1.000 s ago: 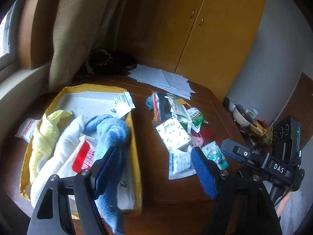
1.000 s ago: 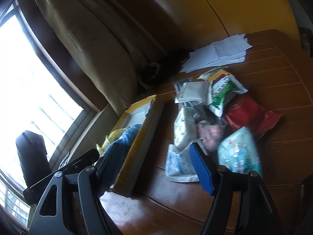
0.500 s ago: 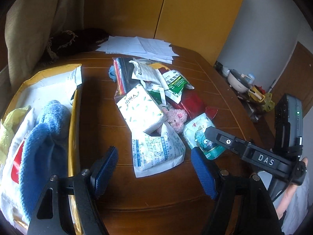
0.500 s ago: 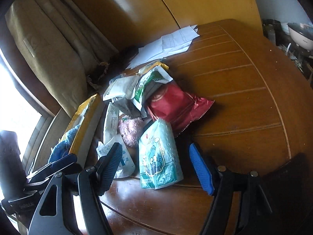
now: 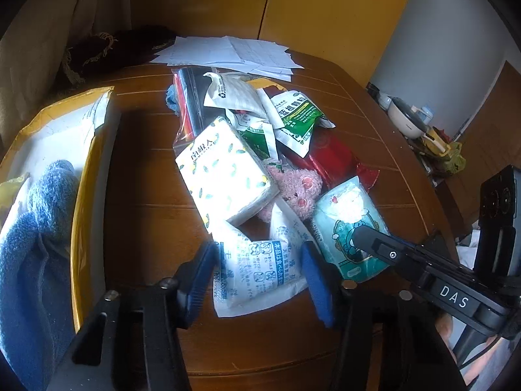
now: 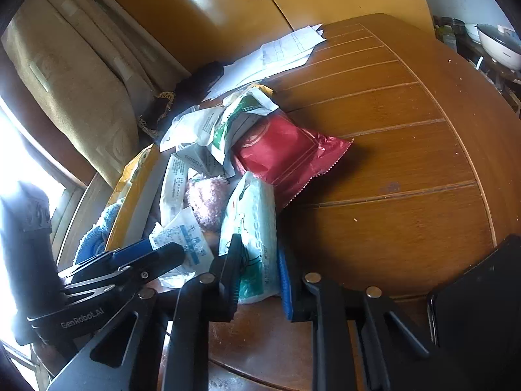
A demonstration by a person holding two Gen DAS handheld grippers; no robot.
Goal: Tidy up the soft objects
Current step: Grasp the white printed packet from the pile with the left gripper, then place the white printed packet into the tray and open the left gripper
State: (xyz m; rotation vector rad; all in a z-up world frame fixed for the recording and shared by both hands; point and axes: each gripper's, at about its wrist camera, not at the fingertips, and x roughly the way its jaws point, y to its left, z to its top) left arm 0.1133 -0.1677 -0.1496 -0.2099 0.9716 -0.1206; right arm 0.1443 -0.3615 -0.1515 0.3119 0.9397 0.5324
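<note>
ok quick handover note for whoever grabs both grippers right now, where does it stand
Left hand-held gripper: jaws closing around the white printed sachet; contact not clear.
Right hand-held gripper: jaws closing on the teal tissue pack, pads at its sides.
Done: blue towel lies in the yellow-rimmed tray.
Left: the pile on the wooden table, including the leaf-print tissue pack, pink plush toy, red foil bag and green-and-white packets.

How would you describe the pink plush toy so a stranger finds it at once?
On the wooden table, look in the pile of packets right of the yellow tray. The pink plush toy lies between the leaf-print tissue pack and the red bag; it alone is fuzzy.
</note>
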